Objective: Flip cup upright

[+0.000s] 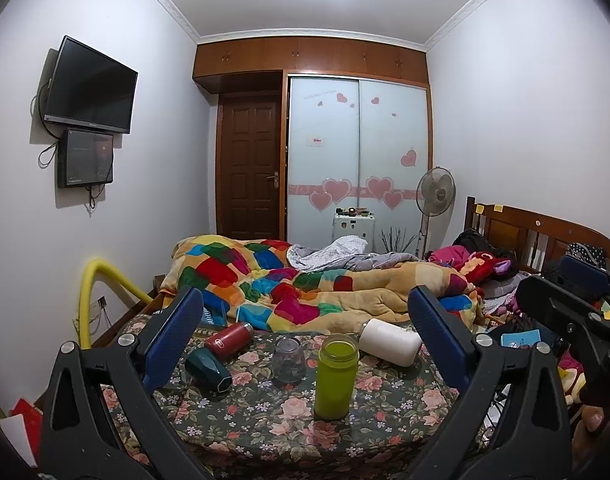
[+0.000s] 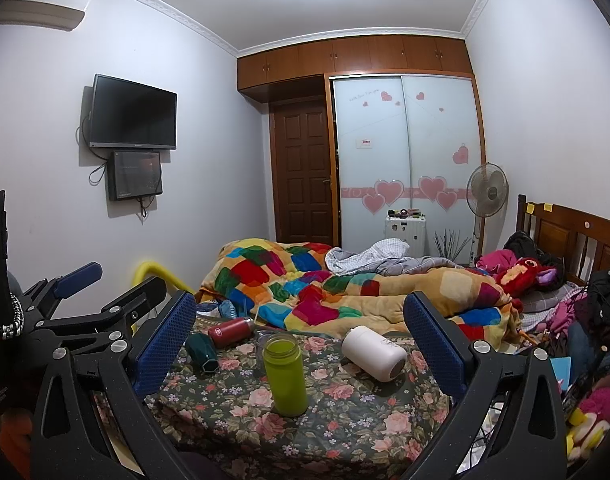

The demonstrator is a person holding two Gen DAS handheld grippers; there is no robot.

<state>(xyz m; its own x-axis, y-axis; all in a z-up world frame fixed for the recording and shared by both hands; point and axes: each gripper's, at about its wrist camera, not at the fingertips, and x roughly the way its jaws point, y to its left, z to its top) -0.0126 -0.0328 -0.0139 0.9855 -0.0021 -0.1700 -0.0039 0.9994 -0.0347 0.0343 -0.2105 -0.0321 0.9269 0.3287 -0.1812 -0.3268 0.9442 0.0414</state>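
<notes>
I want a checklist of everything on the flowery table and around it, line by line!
Surface: floral cloth over the table.
Job's things: green plastic bottle upright, open; white cylindrical cup, red flask and dark teal hexagonal cup lie on their sides; clear glass cup stands.
Clutter: patchwork quilt heaped behind.
Grippers: left gripper and right gripper open, empty.
Cables: wires under wall television.
Surroundings: standing fan, heart-decorated wardrobe.

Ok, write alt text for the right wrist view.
The open right claw frames a floral-covered table holding an upright green bottle, with a white cup, a red flask and a dark green cup on their sides. A bed with a patchwork quilt lies behind.
</notes>
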